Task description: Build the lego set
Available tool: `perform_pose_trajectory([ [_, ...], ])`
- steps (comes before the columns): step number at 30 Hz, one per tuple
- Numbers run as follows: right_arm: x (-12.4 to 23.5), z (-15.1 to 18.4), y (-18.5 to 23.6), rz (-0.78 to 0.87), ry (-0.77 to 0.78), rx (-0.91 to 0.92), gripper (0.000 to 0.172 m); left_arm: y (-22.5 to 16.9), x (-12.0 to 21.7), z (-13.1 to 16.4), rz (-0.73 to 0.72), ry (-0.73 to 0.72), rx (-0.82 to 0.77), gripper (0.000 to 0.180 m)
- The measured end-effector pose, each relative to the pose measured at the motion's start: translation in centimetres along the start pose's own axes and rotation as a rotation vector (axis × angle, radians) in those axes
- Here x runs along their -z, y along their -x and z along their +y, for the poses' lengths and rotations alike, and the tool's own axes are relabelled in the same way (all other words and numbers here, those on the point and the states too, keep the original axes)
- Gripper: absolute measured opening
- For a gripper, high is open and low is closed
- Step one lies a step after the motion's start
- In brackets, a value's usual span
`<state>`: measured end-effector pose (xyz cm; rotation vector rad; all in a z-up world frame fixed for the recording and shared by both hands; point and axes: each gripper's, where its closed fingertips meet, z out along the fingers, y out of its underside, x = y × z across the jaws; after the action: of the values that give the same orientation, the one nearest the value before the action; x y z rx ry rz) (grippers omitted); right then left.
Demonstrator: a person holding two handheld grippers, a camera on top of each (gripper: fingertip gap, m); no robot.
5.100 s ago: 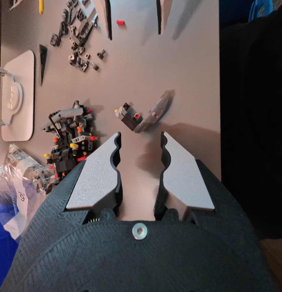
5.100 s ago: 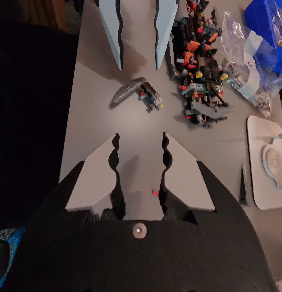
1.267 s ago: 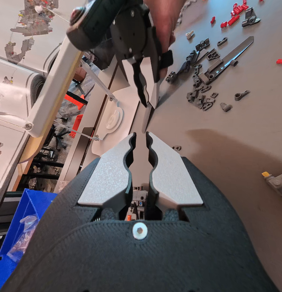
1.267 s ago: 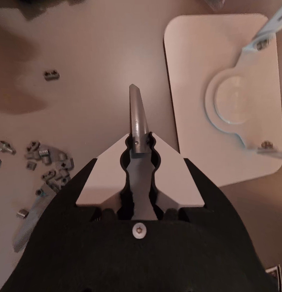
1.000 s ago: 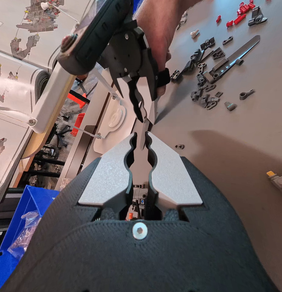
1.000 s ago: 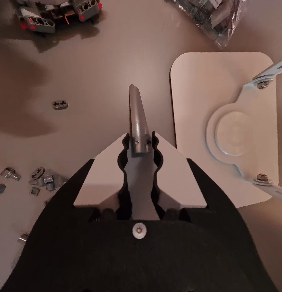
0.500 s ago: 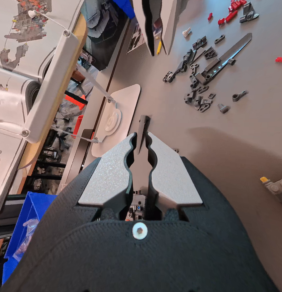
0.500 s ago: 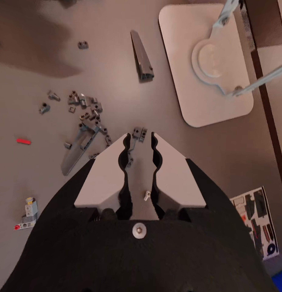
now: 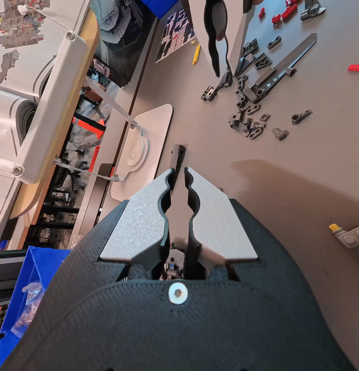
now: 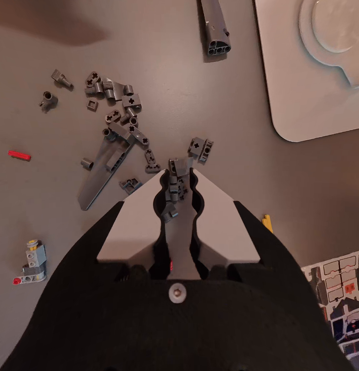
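1. Grey tabletop point(image 10: 225, 104) is seen strewn with small grey building-toy parts; a white rounded stand base point(image 9: 154, 128) sits near the table edge, with a shelf-filled room visible past it in the left wrist view

2. Left gripper point(image 9: 178, 170) is seen tilted low over the table, jaws narrowly apart, nothing pressed between the tips. A dark grey tapered panel piece point(image 9: 177, 155) lies on the table just beyond the tips, beside the stand base; its narrow end runs in behind the left finger. Whether it is touched cannot be told

3. Some dark, partly built parts show deep between the finger roots of the left gripper; what they are cannot be made out

4. Right gripper point(image 10: 177, 170) is held over a chain of linked grey connector pieces point(image 10: 175, 190), jaws partly apart. The chain lies between the fingers; pad contact is not evident

5. Long grey wedge panel point(image 10: 103, 170) lies left of the right gripper, with a cluster of small grey connectors point(image 10: 114, 100) above it

6. Red pin point(image 10: 19, 155) lies far left; a small grey-and-yellow subassembly point(image 10: 33, 263) lies lower left

7. Printed sticker sheet point(image 10: 343, 301) is seen at lower right; a blue bin point(image 9: 34, 281) with clear bags sits off the table edge
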<state>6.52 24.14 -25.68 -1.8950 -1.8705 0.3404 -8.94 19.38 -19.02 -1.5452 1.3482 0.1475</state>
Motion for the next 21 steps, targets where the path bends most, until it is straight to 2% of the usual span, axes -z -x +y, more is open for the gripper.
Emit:
perform_pose_trajectory([
  [5,-0.2,-0.1,-0.3,0.001,-0.021,-0.018,0.007,-0.1,0.0,-0.2,0.002,-0.006,0.000,0.008],
  [11,-0.1,-0.1,-0.2,0.012,-0.039,-0.025,0.005,-0.3,-0.1,-0.1,0.006,-0.003,-0.003,0.008],
  [16,0.0,-1.5,0.7,0.041,-0.084,-0.038,0.001,-0.5,-0.3,-0.2,0.009,-0.008,-0.004,0.007],
  [19,-0.5,-2.7,2.0,0.043,-0.105,-0.026,0.001,-0.7,-0.5,-0.2,0.012,-0.006,-0.004,0.007],
  [21,-1.1,-3.3,2.5,0.071,-0.092,-0.007,0.008,-1.1,-0.5,-0.2,0.018,-0.004,-0.012,0.007],
])
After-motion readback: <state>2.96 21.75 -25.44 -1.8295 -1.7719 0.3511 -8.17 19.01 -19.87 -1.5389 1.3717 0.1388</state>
